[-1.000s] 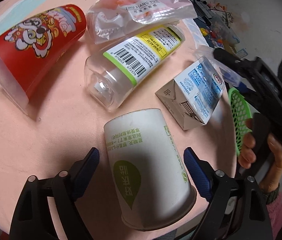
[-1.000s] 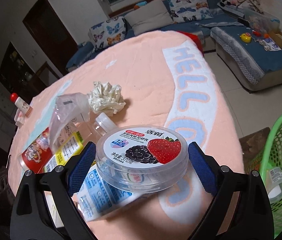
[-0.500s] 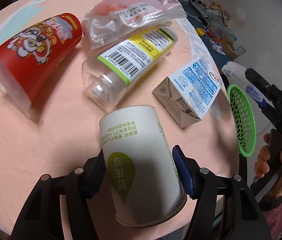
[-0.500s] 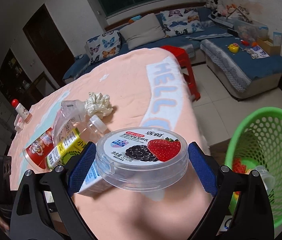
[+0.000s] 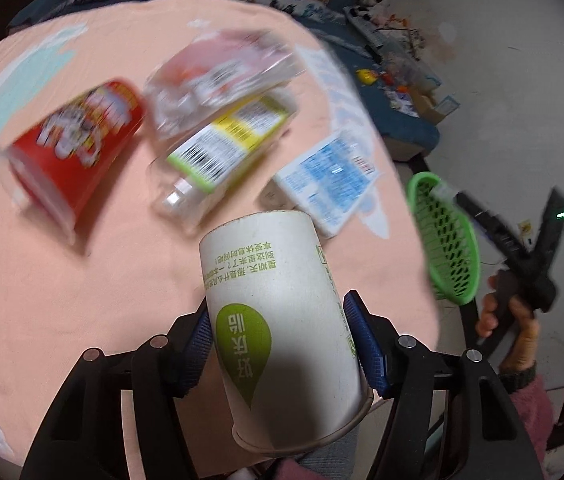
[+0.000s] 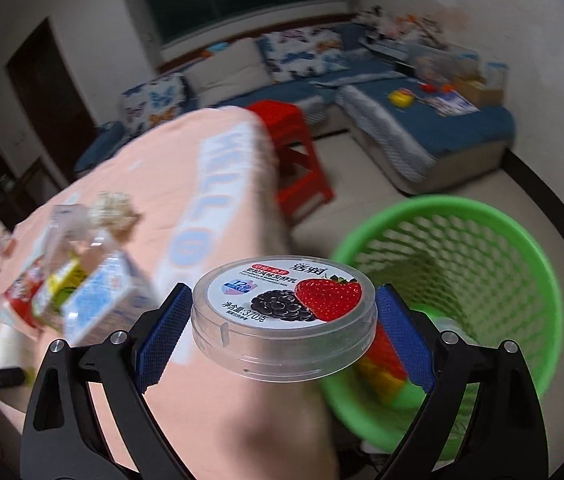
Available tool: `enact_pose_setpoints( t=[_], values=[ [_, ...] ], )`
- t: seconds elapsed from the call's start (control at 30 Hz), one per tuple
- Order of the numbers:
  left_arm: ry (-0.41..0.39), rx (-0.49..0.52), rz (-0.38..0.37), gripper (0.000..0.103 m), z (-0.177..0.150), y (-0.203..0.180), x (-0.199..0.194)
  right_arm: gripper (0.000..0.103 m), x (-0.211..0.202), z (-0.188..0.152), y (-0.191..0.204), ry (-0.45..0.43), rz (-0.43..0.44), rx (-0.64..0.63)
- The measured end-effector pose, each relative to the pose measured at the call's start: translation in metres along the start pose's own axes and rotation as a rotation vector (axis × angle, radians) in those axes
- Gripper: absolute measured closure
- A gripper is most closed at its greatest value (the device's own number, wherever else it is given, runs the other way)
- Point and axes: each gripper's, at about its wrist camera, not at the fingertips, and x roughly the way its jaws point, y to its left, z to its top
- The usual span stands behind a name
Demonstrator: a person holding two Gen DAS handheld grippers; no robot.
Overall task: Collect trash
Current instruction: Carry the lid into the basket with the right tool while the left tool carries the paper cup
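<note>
The right tool [image 6: 283,328], pinching the round clear-plastic yogurt tub [image 6: 283,312], is nearer the green mesh plastic basket [image 6: 481,280] than the left tool [image 5: 278,344], which clamps the white paper cup [image 5: 278,320].

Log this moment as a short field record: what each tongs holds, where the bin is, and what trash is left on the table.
left tongs: shut on the paper cup, lifted off the table
right tongs: shut on the yogurt tub, beside the bin's near rim
bin: green basket on the floor by the table edge, some trash inside
left on table: red cup, clear bottle, plastic bag, milk carton, crumpled tissue
image quality: background motion-blurred
</note>
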Motion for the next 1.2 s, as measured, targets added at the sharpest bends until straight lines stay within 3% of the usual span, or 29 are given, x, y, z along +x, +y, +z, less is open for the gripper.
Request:
enact_pose_setpoints(
  t=[0.1, 0.33, 0.6, 0.93, 1.2],
  values=[
    [-0.019, 0.045, -0.018, 0.042, 0.010, -0.020, -0.002, 0.011, 0.003, -0.009, -0.027, 0.017, -0.077, 0.028],
    [-0.032, 0.128, -0.059, 0.042, 0.034, -0.070, 0.008, 0.010, 0.015, -0.028, -0.085, 0.082, -0.162, 0.130],
    [-0.028, 0.236, -0.092, 0.042, 0.057, -0.134, 0.030, 0.009, 0.006, -0.037, -0.117, 0.073, -0.149, 0.186],
    [0.027, 0.409, -0.148, 0.040, 0.073, -0.232, 0.094, 0.009, -0.054, -0.055, -0.128, -0.030, -0.173, 0.135],
    [0.100, 0.489, -0.108, 0.039, 0.072, -0.283, 0.168, 0.009, -0.086, -0.073, -0.139, -0.076, -0.199, 0.148]
  ],
)
